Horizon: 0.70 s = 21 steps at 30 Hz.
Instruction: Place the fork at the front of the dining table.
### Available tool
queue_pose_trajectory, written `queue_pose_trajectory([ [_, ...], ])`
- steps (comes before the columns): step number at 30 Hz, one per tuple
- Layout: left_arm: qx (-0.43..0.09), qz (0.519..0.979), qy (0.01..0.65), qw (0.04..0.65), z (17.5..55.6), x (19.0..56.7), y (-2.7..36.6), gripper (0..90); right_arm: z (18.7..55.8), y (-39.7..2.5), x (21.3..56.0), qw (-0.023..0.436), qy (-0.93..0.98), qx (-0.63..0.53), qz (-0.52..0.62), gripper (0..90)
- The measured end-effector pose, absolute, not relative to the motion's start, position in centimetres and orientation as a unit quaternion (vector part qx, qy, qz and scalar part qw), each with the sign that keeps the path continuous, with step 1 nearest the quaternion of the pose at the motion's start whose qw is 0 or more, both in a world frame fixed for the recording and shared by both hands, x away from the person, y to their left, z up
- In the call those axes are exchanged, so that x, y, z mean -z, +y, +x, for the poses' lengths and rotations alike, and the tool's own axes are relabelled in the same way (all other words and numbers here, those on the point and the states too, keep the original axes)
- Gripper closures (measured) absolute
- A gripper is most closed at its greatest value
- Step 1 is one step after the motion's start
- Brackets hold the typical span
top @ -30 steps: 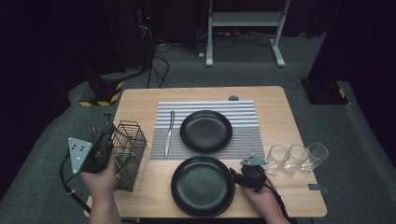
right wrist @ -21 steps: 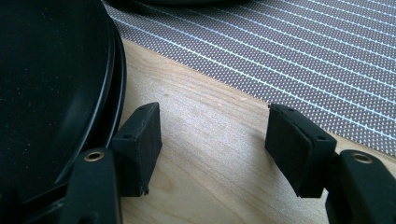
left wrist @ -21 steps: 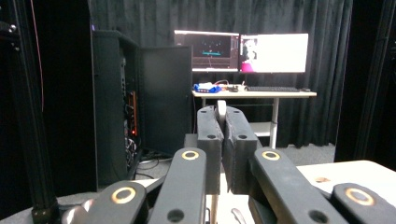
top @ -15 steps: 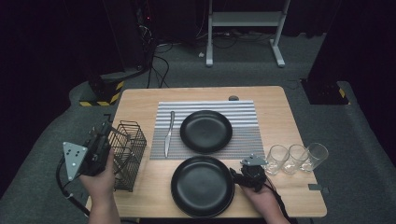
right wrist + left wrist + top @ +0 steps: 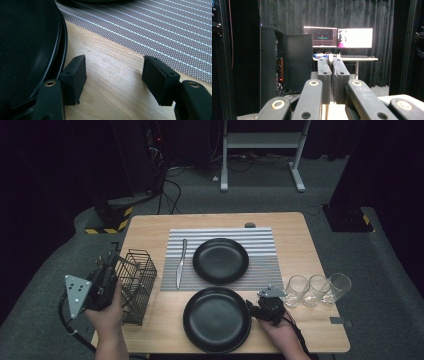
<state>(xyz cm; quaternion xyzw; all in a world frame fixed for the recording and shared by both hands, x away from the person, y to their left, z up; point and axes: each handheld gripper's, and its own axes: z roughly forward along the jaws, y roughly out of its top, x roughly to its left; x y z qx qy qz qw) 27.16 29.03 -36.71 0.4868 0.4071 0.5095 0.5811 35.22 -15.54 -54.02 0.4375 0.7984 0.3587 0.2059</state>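
While your right tongs (image 5: 252, 308) rest low on the table (image 5: 310, 245), they stand released, jaws wide apart with bare wood between them, just beside the right rim of the near black plate (image 5: 216, 319). In the right gripper view, the left jaw sits against that plate's rim (image 5: 61, 42) and the right jaw lies over open wood, close to the edge of the striped placemat (image 5: 160, 27).

Your left tongs (image 5: 111, 257) are lifted off the table's left edge, clenched on nothing; in the left gripper view the two jaws stand pressed together and point out toward a desk with two lit monitors (image 5: 338, 37) and a dark cabinet (image 5: 284, 62).

Items on the table:
- Near black plate: front centre, on bare wood, just short of the placemat.
- Far black plate (image 5: 220, 260): on the placemat (image 5: 260, 240), right of centre.
- Knife (image 5: 180, 262): on the placemat's left part, lying lengthwise, apart from the far plate.
- Wire cutlery basket (image 5: 135, 287): at the left edge, just beside your left hand (image 5: 105, 312) and under the left tongs.
- Three clear glasses (image 5: 317, 288): in a row at the right, touching or nearly so; the nearest stands just beside your right tongs and your right hand (image 5: 277, 330).

Between the right tongs and the plate's rim nothing stands in the way.
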Motion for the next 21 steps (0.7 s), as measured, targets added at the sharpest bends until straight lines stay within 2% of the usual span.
queue_pose_trajectory([
  [21,-0.491,0.489,0.372,0.617,26.4,36.4,27.3,86.2,35.2,-15.5,54.0,0.206,0.798,-0.359,0.438,36.0],
])
